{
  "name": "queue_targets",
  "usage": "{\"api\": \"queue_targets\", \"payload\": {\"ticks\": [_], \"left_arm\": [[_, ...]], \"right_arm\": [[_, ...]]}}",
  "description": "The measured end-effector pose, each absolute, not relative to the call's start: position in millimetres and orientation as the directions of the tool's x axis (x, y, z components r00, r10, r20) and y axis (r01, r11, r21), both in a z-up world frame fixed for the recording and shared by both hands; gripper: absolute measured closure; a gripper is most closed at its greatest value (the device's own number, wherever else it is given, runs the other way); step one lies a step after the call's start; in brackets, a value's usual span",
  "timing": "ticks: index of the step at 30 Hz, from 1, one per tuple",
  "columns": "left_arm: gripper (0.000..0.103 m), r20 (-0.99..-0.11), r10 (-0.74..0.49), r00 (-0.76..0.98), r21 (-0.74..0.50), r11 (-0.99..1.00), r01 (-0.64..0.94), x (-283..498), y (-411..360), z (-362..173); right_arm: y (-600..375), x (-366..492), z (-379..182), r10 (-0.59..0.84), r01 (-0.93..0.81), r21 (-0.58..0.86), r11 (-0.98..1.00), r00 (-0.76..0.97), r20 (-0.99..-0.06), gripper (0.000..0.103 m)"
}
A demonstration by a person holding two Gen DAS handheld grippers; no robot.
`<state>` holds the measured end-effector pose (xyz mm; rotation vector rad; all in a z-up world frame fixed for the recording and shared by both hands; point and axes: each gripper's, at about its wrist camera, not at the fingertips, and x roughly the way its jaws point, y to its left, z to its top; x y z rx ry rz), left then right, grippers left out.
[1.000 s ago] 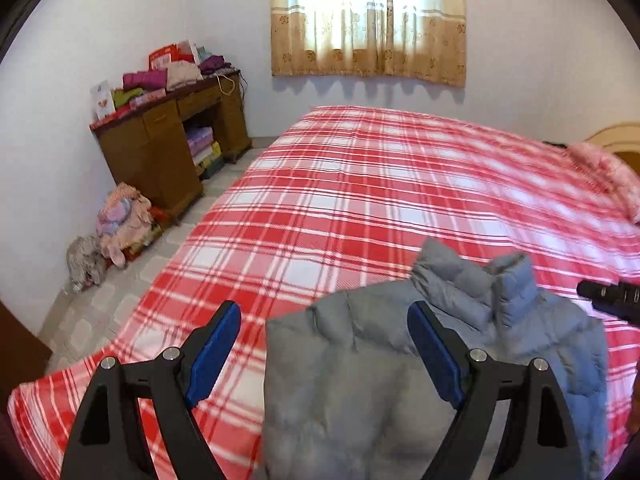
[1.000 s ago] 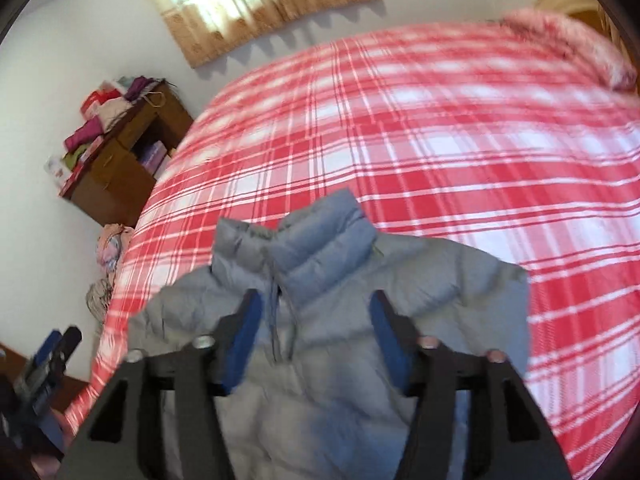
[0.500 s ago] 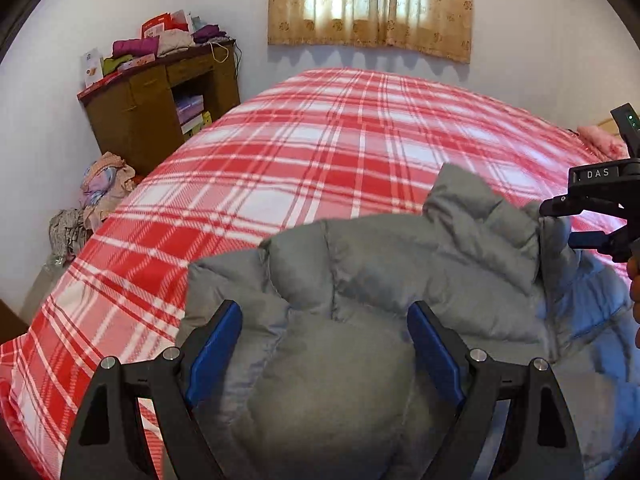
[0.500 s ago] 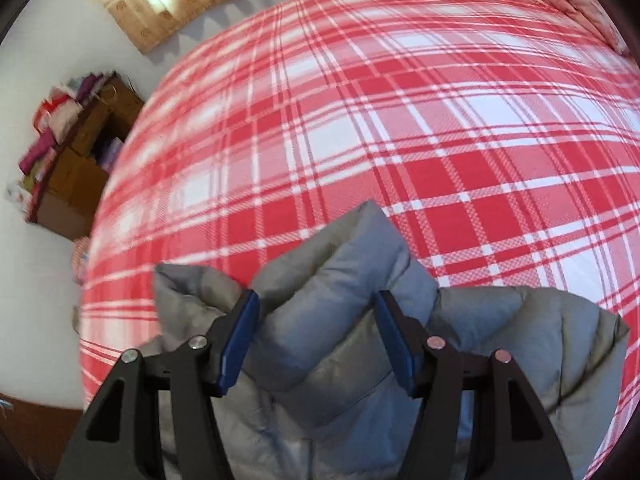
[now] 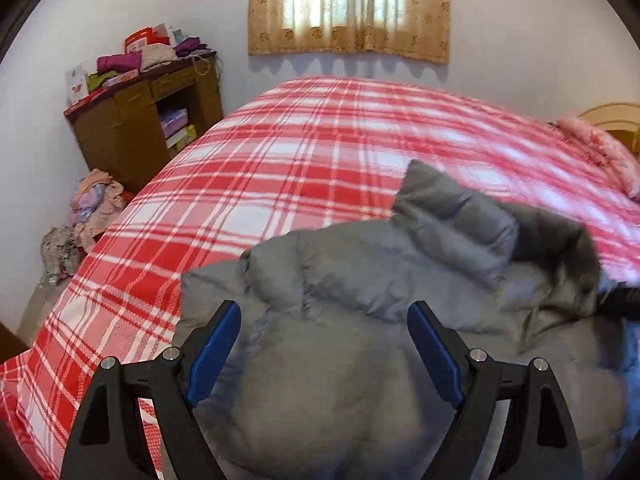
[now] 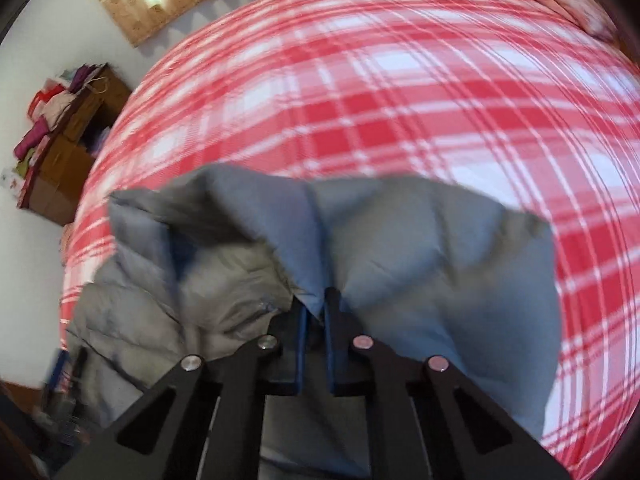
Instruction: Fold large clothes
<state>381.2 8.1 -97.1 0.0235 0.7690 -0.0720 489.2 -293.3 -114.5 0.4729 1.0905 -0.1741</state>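
While jacket lies on plaid bed, right gripper jaws have just closed, pinching fabric fold, likely to lift flap; left gripper wide open, straddling shoulder, gripping nothing.

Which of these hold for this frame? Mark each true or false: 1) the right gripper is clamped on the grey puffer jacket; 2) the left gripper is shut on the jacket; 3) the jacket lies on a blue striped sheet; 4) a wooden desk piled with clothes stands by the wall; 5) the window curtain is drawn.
1) True: the right gripper has just closed, and its pads pinch a fold of the grey puffer jacket.
2) False: the left gripper is wide open, with the jacket's padding between its blue pads but not squeezed.
3) False: it lies on a red and white plaid bedspread.
4) True: the wooden desk stands against the wall.
5) True: the curtain covers the window.
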Motion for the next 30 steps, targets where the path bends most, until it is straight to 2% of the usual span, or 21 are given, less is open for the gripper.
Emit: {"api": "queue_targets", "payload": {"ticks": [5, 9, 12, 17, 22, 24, 25, 26, 28, 30], "left_arm": [[0.017, -0.67, -0.075, 0.739, 0.037, 0.99, 0.134, 388.2, -22.6, -64.8], [0.017, -0.68, -0.155, 0.717, -0.021, 0.981, 0.192, 409.9, -47.9, -51.7], [0.017, -0.702, -0.215, 0.678, -0.11, 0.975, 0.195, 442.8, -63.2, -48.7], [0.017, -0.772, -0.176, 0.611, -0.139, 0.984, 0.107, 489.1, -85.5, -75.6], [0.018, -0.793, -0.187, 0.58, -0.18, 0.981, 0.07, 491.0, -89.8, -102.6], [0.047, -0.777, -0.206, 0.595, -0.2, 0.977, 0.077, 485.3, -87.7, -104.7], [0.074, -0.777, -0.226, 0.588, -0.214, 0.973, 0.091, 483.6, -86.3, -105.6], [0.087, -0.78, -0.235, 0.58, -0.219, 0.971, 0.099, 482.5, -84.8, -106.5], [0.095, -0.773, -0.219, 0.596, -0.198, 0.975, 0.1, 474.1, -77.8, -105.3], [0.095, -0.758, -0.2, 0.621, -0.168, 0.98, 0.111, 461.1, -70.7, -101.4]], "right_arm": [[-280.7, 460.0, -132.1, 0.007, 0.297, 0.247, 0.922, 0.626, -0.78, 0.099], [-287.1, 451.6, -135.1, 0.027, 0.29, 0.298, 0.91, 0.675, -0.737, 0.099], [-295.3, 450.0, -136.2, 0.058, 0.283, 0.345, 0.895, 0.693, -0.719, 0.099], [-296.1, 452.6, -137.7, 0.079, 0.277, 0.374, 0.885, 0.703, -0.707, 0.099], [-297.1, 448.4, -139.5, 0.099, 0.268, 0.396, 0.878, 0.708, -0.699, 0.099], [-298.1, 448.7, -140.1, 0.103, 0.266, 0.401, 0.877, 0.709, -0.697, 0.099], [-298.5, 448.8, -140.3, 0.105, 0.266, 0.403, 0.876, 0.71, -0.696, 0.099], [-299.0, 447.5, -140.6, 0.106, 0.266, 0.405, 0.875, 0.711, -0.696, 0.099], [-299.6, 446.6, -140.5, 0.109, 0.264, 0.406, 0.875, 0.71, -0.696, 0.099], [-299.9, 446.6, -140.6, 0.11, 0.263, 0.407, 0.875, 0.709, -0.696, 0.099]]}}
